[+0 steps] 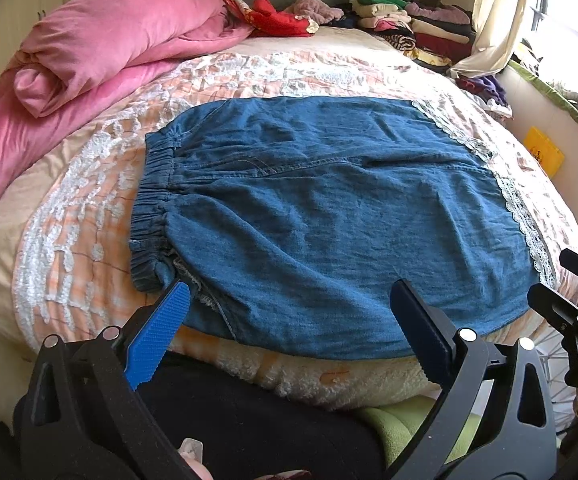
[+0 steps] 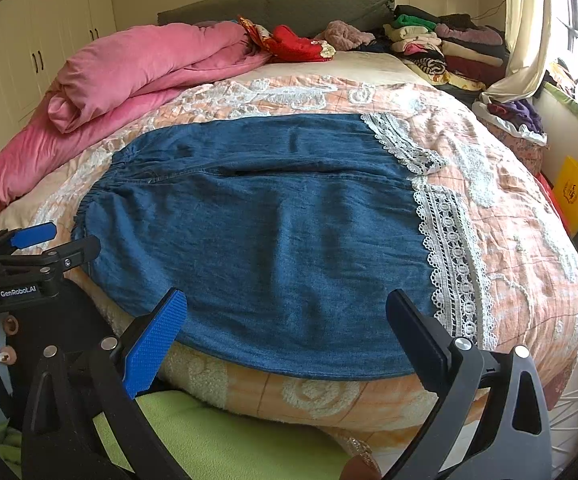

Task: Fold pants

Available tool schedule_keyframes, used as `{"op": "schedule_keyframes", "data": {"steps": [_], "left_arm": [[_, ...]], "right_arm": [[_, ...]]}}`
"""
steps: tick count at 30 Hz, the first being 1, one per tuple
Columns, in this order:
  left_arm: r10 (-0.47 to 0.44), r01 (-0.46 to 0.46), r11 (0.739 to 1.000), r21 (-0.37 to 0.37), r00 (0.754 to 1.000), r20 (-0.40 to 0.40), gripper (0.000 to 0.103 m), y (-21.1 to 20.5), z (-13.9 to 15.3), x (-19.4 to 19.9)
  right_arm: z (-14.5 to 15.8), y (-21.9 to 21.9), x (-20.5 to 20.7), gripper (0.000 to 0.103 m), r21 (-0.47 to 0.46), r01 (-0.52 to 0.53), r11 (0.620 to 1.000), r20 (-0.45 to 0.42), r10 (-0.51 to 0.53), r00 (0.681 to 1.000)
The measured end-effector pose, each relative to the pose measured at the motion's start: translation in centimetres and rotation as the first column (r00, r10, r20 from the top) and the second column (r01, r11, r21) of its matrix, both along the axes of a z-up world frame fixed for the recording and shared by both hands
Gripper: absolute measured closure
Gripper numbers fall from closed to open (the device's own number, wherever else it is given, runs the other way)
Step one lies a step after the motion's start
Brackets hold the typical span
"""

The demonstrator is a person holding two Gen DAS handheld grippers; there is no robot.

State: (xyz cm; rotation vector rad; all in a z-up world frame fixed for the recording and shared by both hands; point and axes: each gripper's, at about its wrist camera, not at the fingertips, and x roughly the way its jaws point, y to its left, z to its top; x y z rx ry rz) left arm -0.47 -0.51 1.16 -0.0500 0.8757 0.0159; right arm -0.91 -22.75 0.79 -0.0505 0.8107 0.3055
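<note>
Blue denim pants point(image 1: 321, 216) lie flat on the bed, elastic waistband point(image 1: 151, 216) at the left, white lace hems point(image 1: 529, 224) at the right. They also show in the right wrist view point(image 2: 273, 232), with the lace hems point(image 2: 449, 256) at the right. My left gripper point(image 1: 289, 308) is open and empty, just above the pants' near edge by the waistband end. My right gripper point(image 2: 285, 320) is open and empty, over the near edge toward the hem end. The right gripper shows at the right edge of the left wrist view point(image 1: 573, 292), and the left one at the left edge of the right wrist view point(image 2: 45, 248).
The bed has a peach quilt point(image 1: 89, 240) with white lace patches. A rolled pink duvet point(image 1: 101, 52) lies at the back left. Stacks of folded clothes point(image 1: 417, 20) sit at the back right by a curtain point(image 1: 497, 16). A yellow box point(image 2: 575, 194) stands beside the bed's right side.
</note>
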Motion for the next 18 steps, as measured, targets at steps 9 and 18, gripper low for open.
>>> {"op": "schedule_keyframes", "data": {"steps": [9, 18], "left_arm": [[0.0, 0.0, 1.0, 0.001, 1.0, 0.001, 0.009, -0.03, -0.07, -0.02], [0.001, -0.001, 1.0, 0.001, 1.0, 0.003, 0.009, 0.26, 0.09, 0.04]], "right_arm": [[-0.18, -0.09, 0.06, 0.004, -0.002, -0.002, 1.0, 0.005, 0.002, 1.0], [-0.07, 0.05, 0.13, 0.004, -0.006, -0.006, 1.0, 0.007, 0.006, 1.0]]}}
